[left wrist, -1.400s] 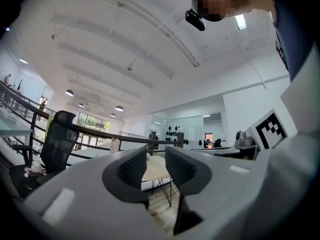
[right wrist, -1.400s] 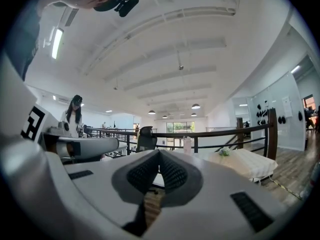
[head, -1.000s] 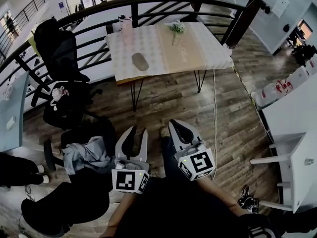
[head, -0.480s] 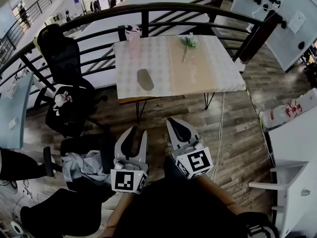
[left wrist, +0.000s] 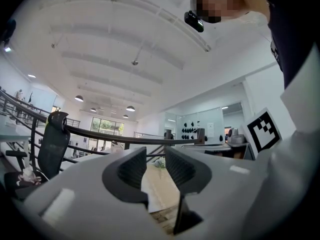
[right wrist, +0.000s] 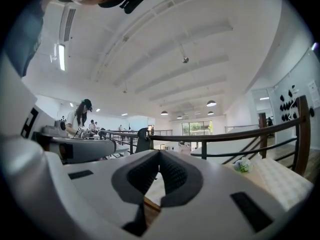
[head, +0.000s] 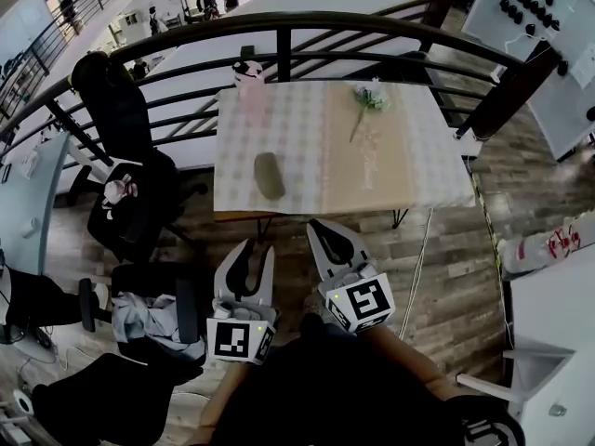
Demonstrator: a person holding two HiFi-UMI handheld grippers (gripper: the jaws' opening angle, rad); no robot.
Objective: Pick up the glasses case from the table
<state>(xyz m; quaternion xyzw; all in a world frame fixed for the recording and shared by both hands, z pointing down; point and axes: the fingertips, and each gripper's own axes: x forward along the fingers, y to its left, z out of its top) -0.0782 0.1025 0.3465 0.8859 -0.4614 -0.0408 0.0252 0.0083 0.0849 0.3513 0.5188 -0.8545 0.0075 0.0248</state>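
The right gripper point(right wrist: 159, 153) is pointing level toward a desk point(right wrist: 280, 181) that is wearing a pale textured cloth. Its ribbed fingers point(right wrist: 175, 176) are meeting at the tips with nothing sitting between them, and a sliver of desk top is showing through the gap below the tips. A small white flower point(right wrist: 243, 165) is lying on the cloth at the right. A dark railing point(right wrist: 225, 133) is curving behind the desk, a black chair point(right wrist: 144, 139) is standing near its left end, and a person in a cap point(right wrist: 82, 115) is standing far off at the left.
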